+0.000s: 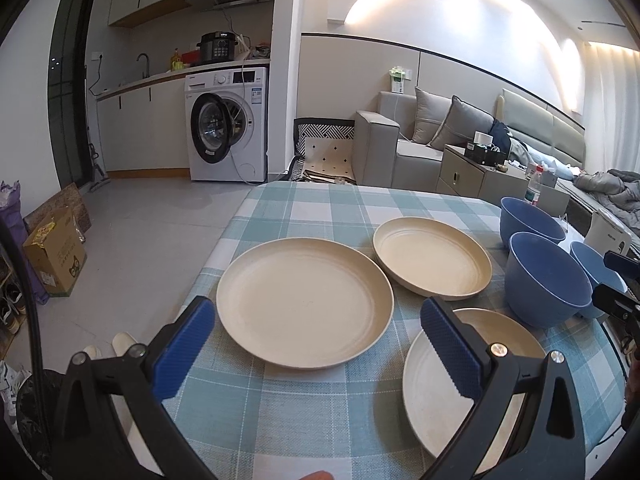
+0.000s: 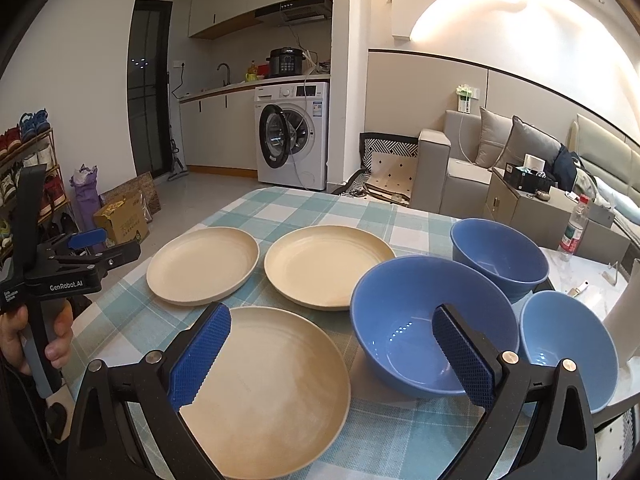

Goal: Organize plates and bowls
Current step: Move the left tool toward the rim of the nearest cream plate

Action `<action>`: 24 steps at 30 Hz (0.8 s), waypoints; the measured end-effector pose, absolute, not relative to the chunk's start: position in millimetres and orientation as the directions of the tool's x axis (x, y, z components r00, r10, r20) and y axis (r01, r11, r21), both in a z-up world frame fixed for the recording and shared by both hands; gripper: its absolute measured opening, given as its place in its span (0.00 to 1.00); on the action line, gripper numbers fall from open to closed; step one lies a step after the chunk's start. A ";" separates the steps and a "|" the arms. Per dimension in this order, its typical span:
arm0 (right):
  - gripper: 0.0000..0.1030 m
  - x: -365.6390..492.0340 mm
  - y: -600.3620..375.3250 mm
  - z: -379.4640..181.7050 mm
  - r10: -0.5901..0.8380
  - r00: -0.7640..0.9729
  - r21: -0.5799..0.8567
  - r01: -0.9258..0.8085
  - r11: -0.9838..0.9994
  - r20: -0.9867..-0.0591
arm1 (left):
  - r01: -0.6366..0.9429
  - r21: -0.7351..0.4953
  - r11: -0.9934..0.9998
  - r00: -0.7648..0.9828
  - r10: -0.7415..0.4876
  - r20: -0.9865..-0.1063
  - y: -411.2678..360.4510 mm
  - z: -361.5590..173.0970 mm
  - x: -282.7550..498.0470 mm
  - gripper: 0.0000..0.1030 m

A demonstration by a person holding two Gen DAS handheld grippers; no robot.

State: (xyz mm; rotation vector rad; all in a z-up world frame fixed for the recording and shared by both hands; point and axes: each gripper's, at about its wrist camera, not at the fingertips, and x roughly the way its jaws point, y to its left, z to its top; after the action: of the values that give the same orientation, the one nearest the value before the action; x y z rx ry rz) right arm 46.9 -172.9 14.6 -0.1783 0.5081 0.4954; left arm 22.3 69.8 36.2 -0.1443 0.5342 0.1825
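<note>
Three cream plates lie apart on the checked tablecloth: a far-left plate [image 1: 304, 304] [image 2: 203, 266], a far-middle plate [image 1: 432, 264] [image 2: 328, 266] and a near plate [image 1: 432, 384] [image 2: 272, 384]. Three blue bowls stand to their right: a big one [image 2: 434, 328] [image 1: 546, 278], a far one [image 2: 500, 254] [image 1: 530, 220] and a small lighter one [image 2: 568, 354] [image 1: 596, 268]. My left gripper [image 1: 316, 348] [image 2: 90, 246] is open above the near left of the table. My right gripper [image 2: 332, 356] hangs open over the near plate and the big bowl. Both are empty.
The table [image 2: 280, 208] with its blue-green checked cloth ends at the left and far side. A plastic bottle [image 2: 574, 224] and a white object [image 2: 624, 320] stand at the right. Beyond are a washing machine [image 2: 294, 136], a sofa [image 2: 472, 160] and a cardboard box [image 1: 56, 252].
</note>
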 end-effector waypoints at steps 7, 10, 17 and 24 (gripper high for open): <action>1.00 60.8 -154.8 21.3 0.430 0.744 -0.021 -0.511 0.859 -0.511 | -0.226 -0.098 0.969 0.843 0.145 -0.518 81.7 43.2 26.2 1.00; 1.00 64.2 -147.1 25.8 0.440 0.737 -0.017 -0.521 0.853 -0.513 | -0.234 -0.116 0.965 0.842 0.141 -0.522 89.9 45.5 30.7 1.00; 1.00 73.4 -129.8 31.5 0.477 0.705 0.016 -0.552 0.833 -0.525 | -0.255 -0.129 0.958 0.829 0.148 -0.539 104.3 45.0 38.8 1.00; 1.00 83.1 -115.1 32.1 0.487 0.693 0.020 -0.565 0.825 -0.531 | -0.282 -0.128 0.951 0.820 0.170 -0.547 119.2 47.1 46.5 1.00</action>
State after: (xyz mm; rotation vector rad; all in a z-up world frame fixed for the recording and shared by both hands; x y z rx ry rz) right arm 83.1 -115.1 32.1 -0.1492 0.5490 0.5896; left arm 46.5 119.2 47.1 -0.2077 0.5603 0.2426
